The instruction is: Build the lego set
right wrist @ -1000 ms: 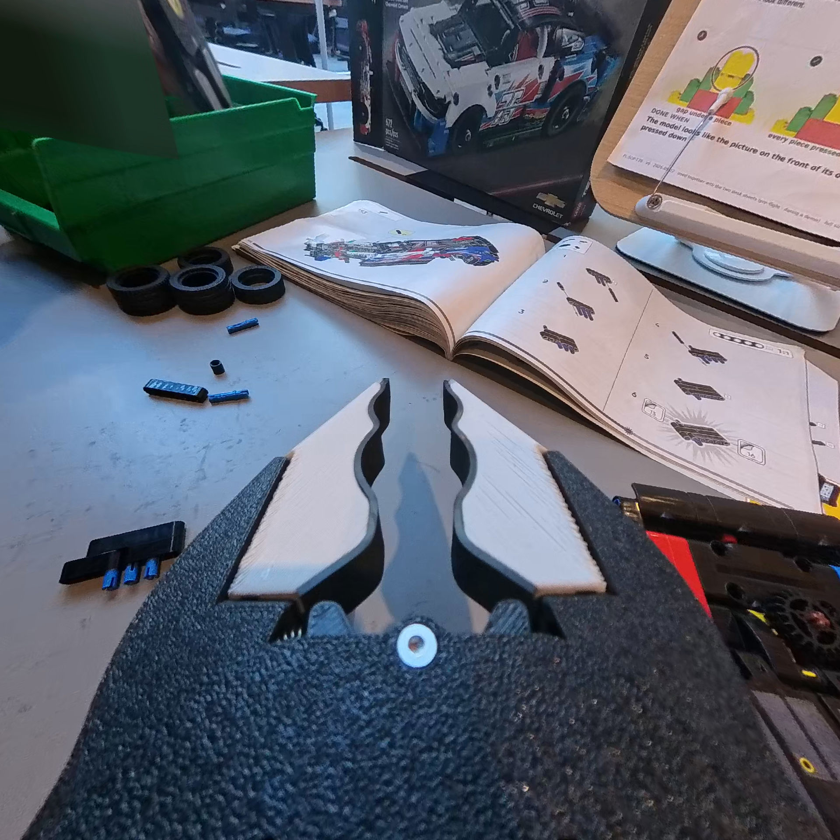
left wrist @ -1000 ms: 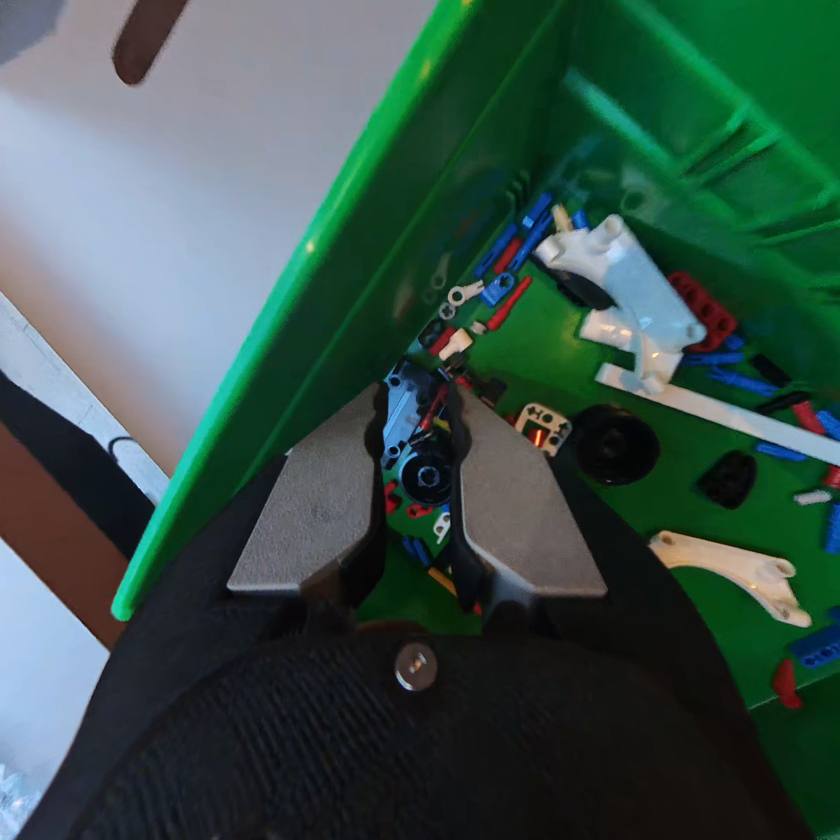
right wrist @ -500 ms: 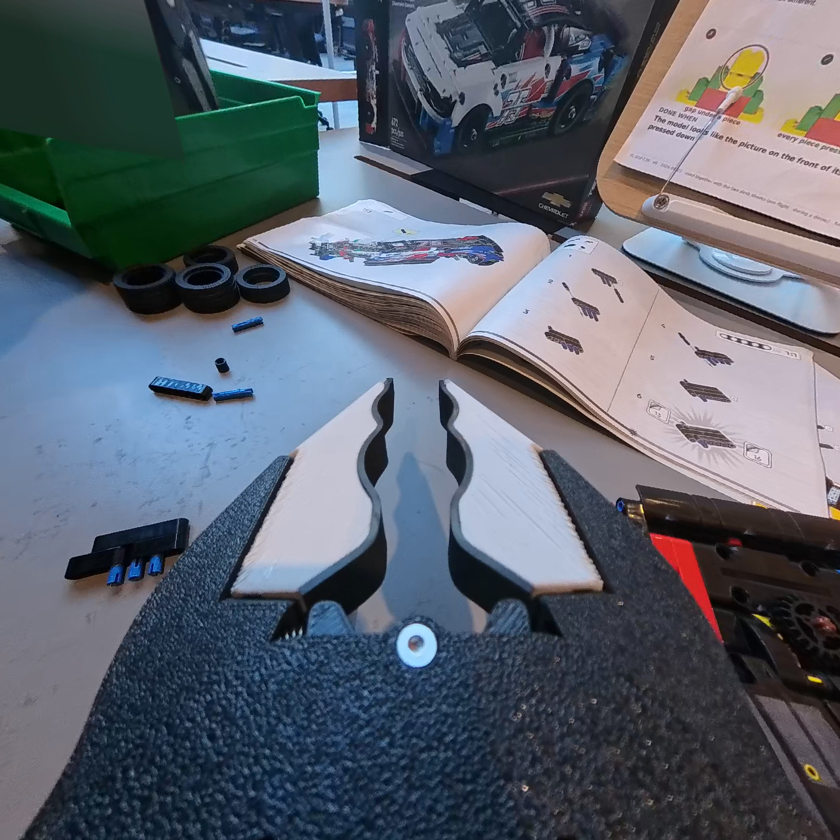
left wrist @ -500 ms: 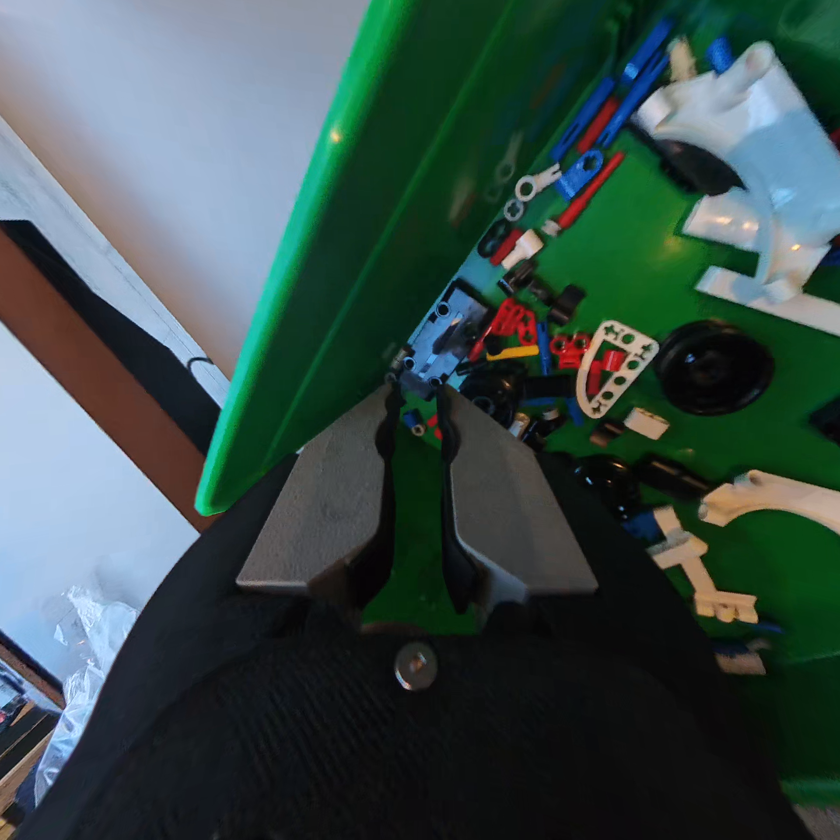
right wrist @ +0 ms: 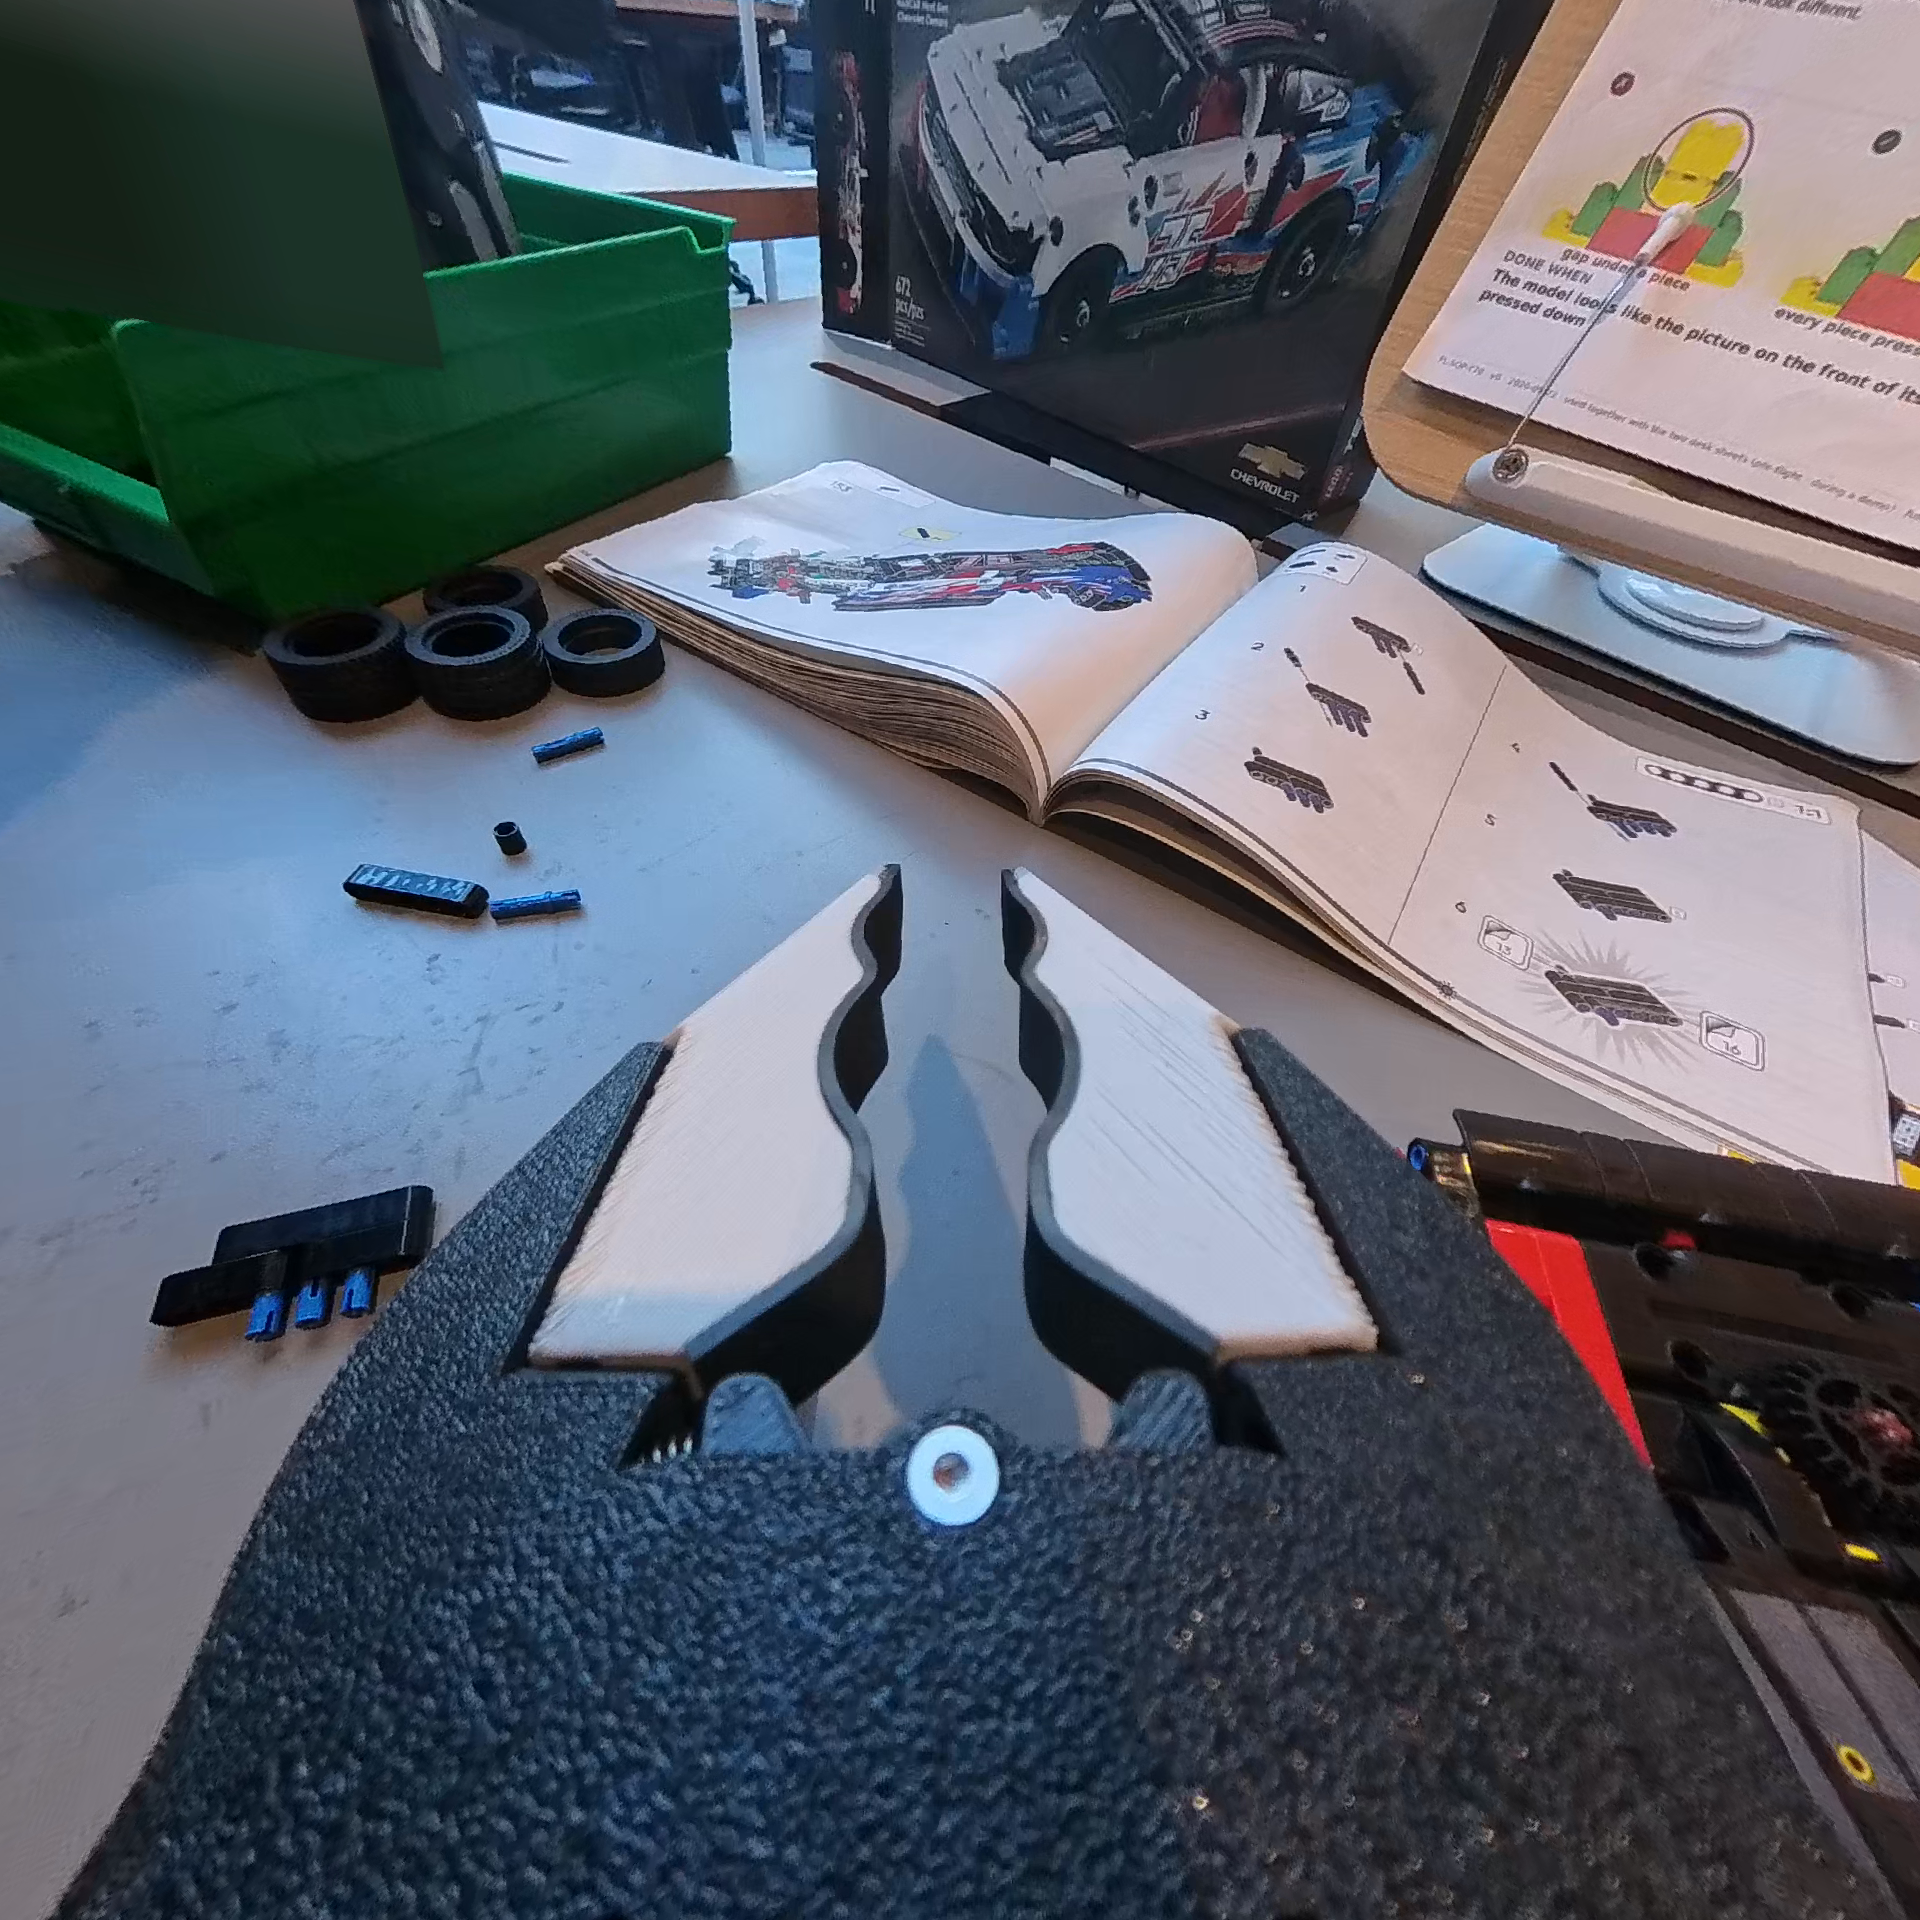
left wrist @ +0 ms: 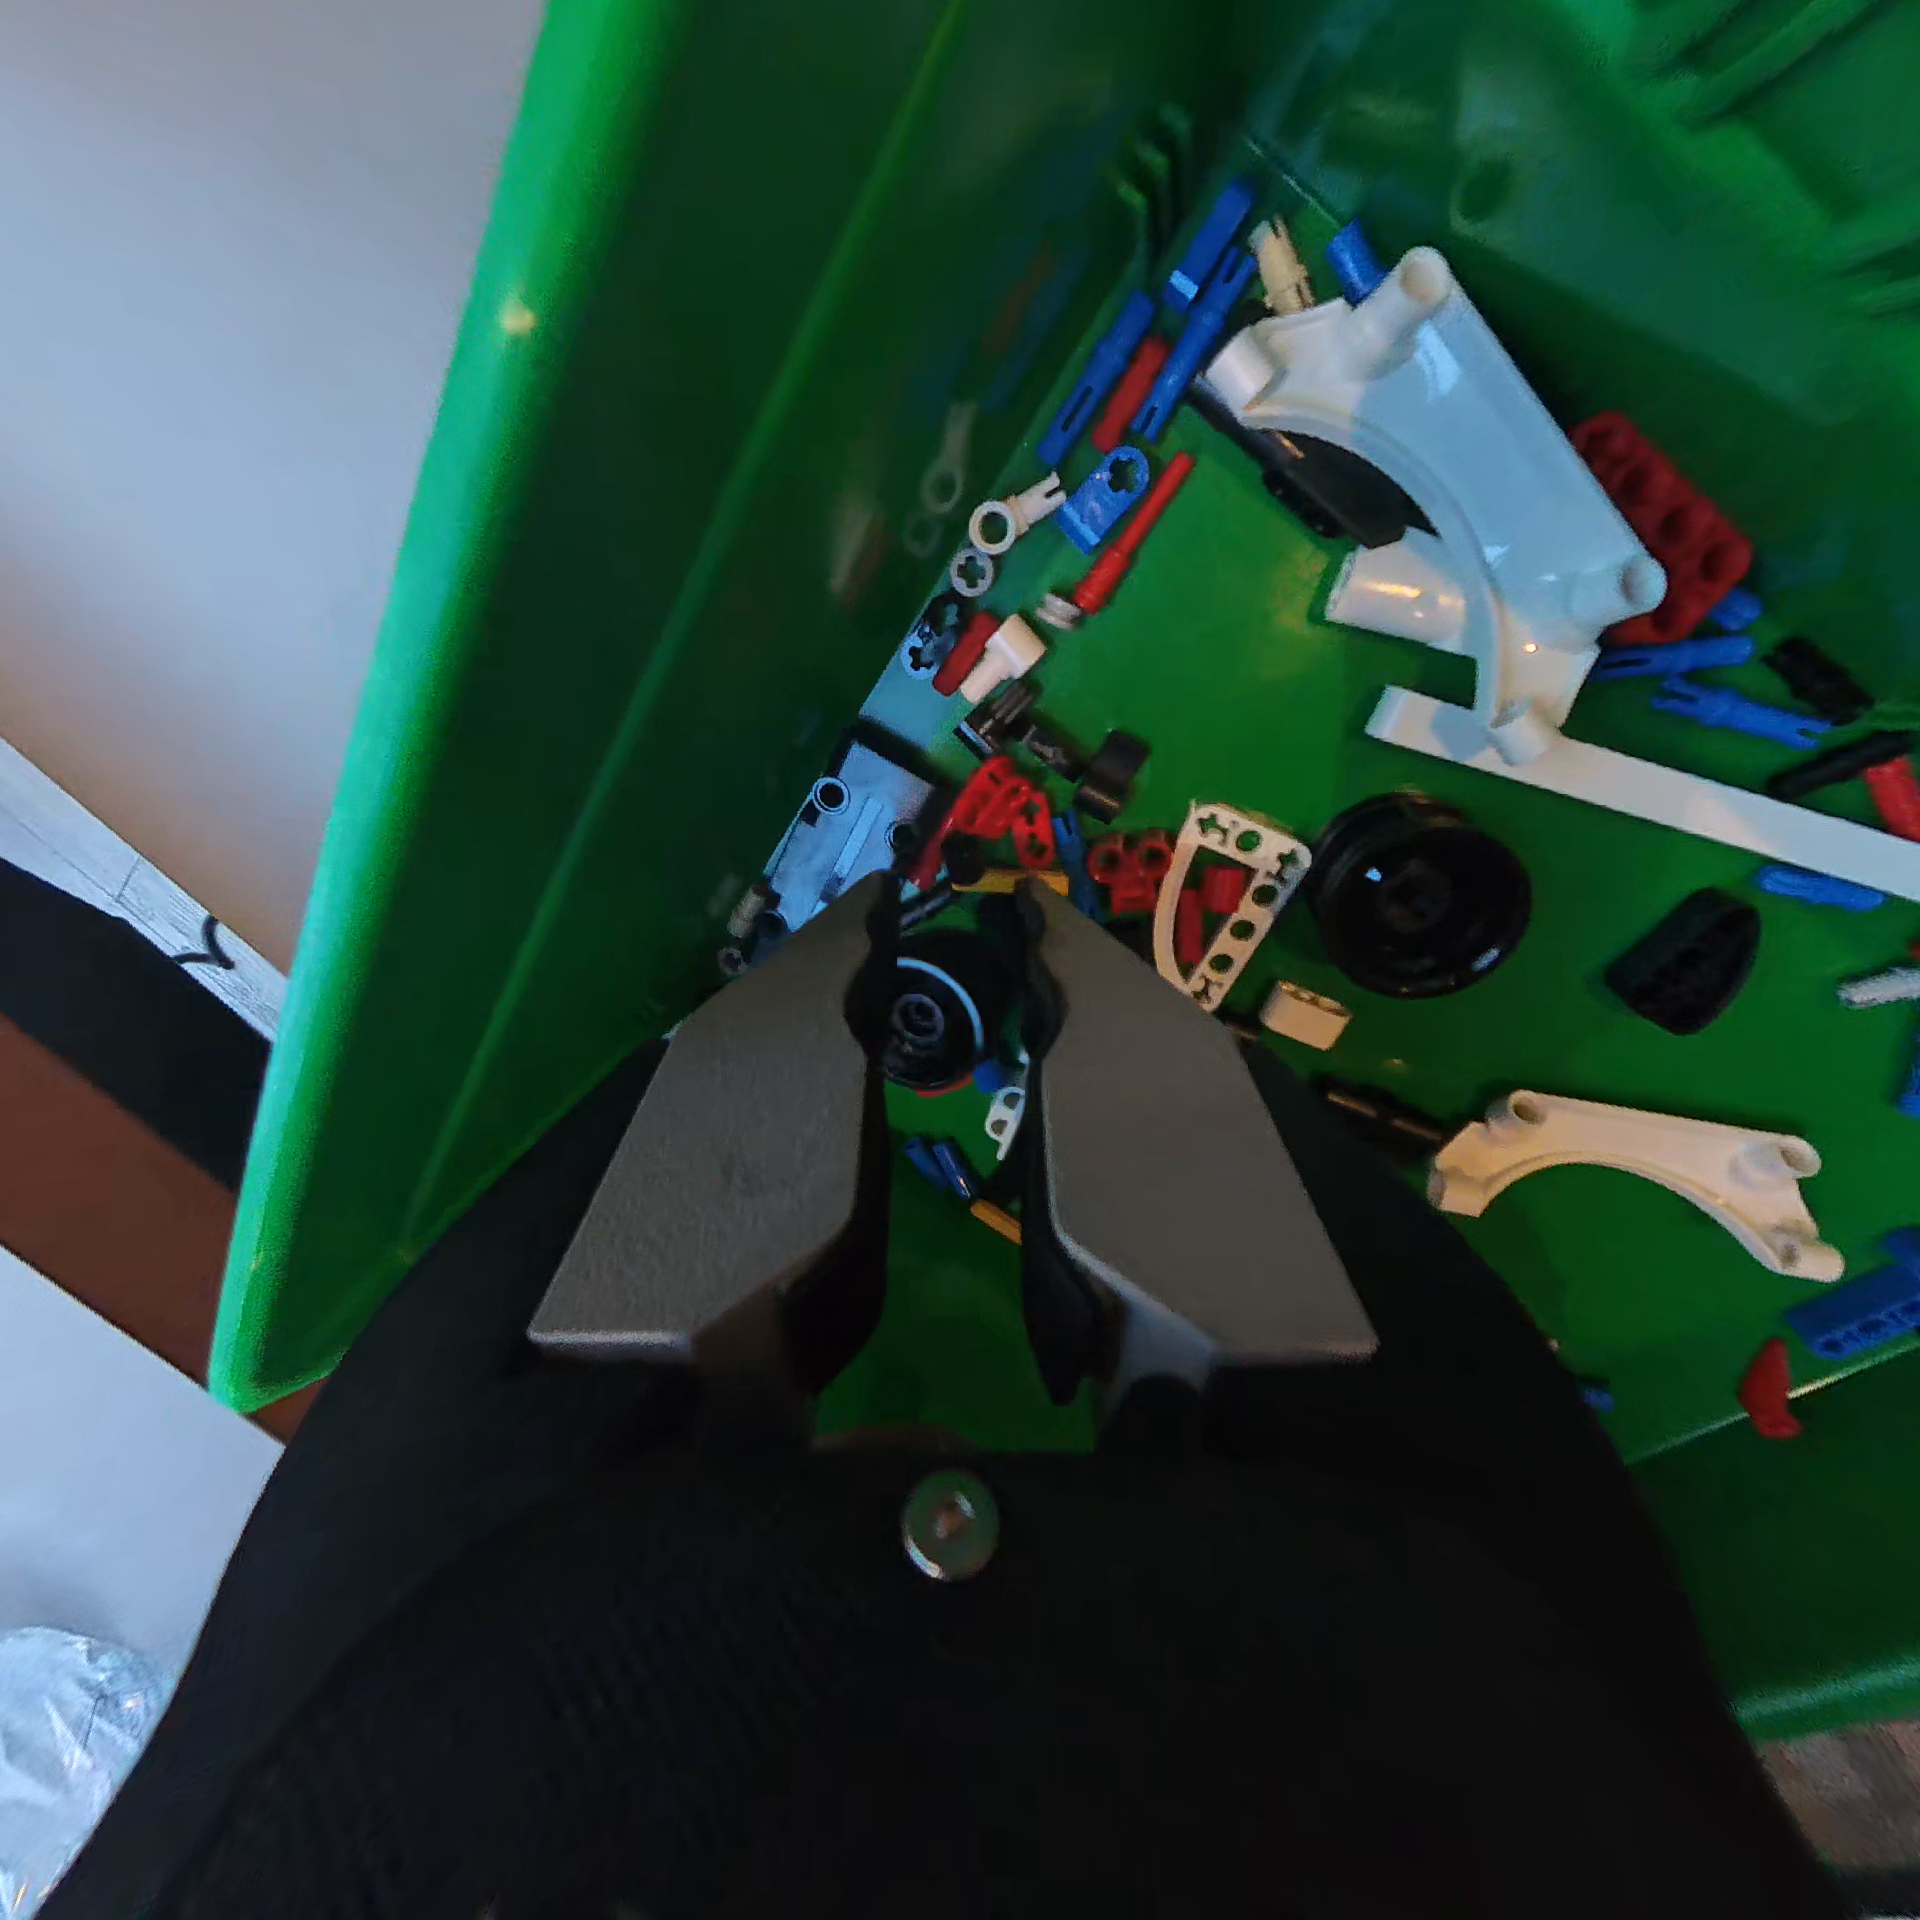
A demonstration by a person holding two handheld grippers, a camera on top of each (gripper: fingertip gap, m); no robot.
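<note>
Moved forward since half a second ago: left gripper (left wrist: 951,899) now straddling a black wheel hub (left wrist: 928,1023) that sat just past its tips before, fingers parted with the hub between them, contact with the pads not clear. Poised inside the green bin (left wrist: 665,582), close to its left wall. Just beyond the tips, a red connector (left wrist: 995,816) and a grey block (left wrist: 847,847); to the right, a white perforated panel (left wrist: 1226,899), then a second black wheel hub (left wrist: 1418,896). Higher up, a large white curved fender (left wrist: 1455,468) with blue pins (left wrist: 1164,343) to its left; at lower right, a white arch piece (left wrist: 1621,1169). Barely shifted meanwhile: right gripper (right wrist: 951,888), open and empty, low over the grey table (right wrist: 208,1039). Left of it, a black beam with blue pins (right wrist: 296,1252), a small black beam (right wrist: 416,891), and a loose blue pin (right wrist: 535,904). Farther off at upper left, four black tyres (right wrist: 468,649) beside the green bin (right wrist: 436,457). Ahead, centre to right, the open instruction booklet (right wrist: 1195,727), the set's box (right wrist: 1122,229) behind it. At lower right edge, the partly built black and red model (right wrist: 1714,1351).
</note>
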